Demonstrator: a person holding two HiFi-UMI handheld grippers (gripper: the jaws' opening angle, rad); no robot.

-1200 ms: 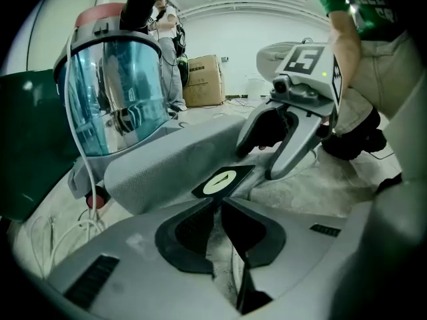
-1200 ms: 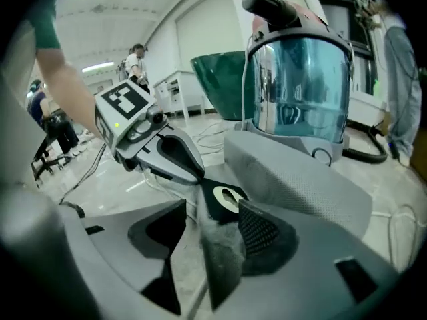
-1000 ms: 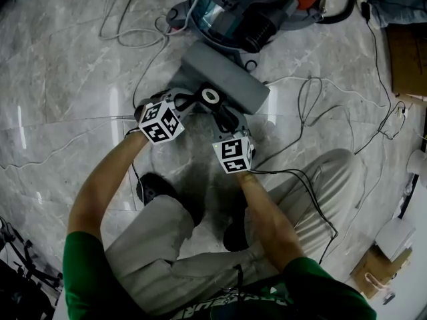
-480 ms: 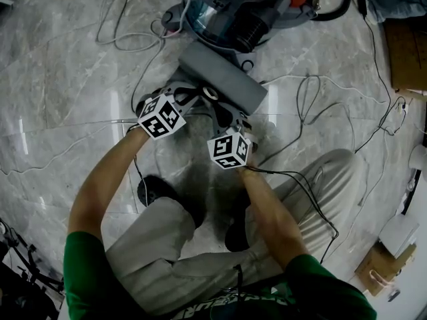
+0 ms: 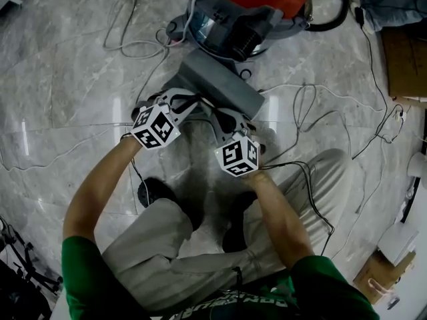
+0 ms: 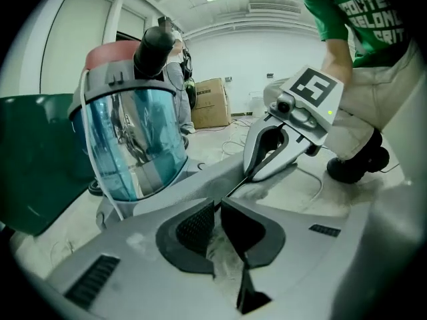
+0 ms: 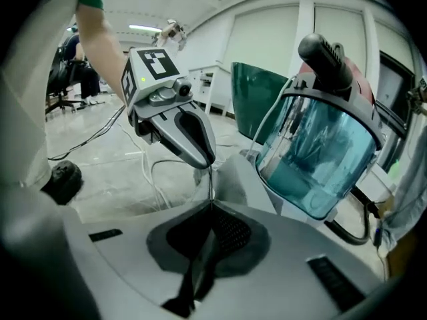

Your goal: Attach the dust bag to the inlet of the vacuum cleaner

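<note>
The grey dust bag [image 5: 225, 85] hangs between my two grippers, just in front of the vacuum cleaner [image 5: 250, 9] with its red lid and clear blue canister [image 6: 137, 145]. My left gripper [image 5: 190, 101] is shut on the bag's near edge; pale fabric shows between its pads [image 6: 219, 209]. My right gripper [image 5: 220, 115] has just been closing, and its pads [image 7: 212, 212] now pinch the bag's thin edge. The two grippers face each other, close together. In the right gripper view the bag [image 7: 237, 175] rises behind the jaws. I cannot make out the vacuum's inlet.
Loose cables [image 5: 133, 39] loop over the marble floor on both sides. A black hose [image 5: 333, 19] curls off the vacuum's right. A cardboard box [image 5: 407, 59] stands at the right edge. The person's shoes [image 5: 157, 191] are below the grippers.
Both grippers have risen with the bag, lifting its near edge. The bag's white ring with a round hole, visible a second ago, is now out of sight. The right gripper has rolled.
</note>
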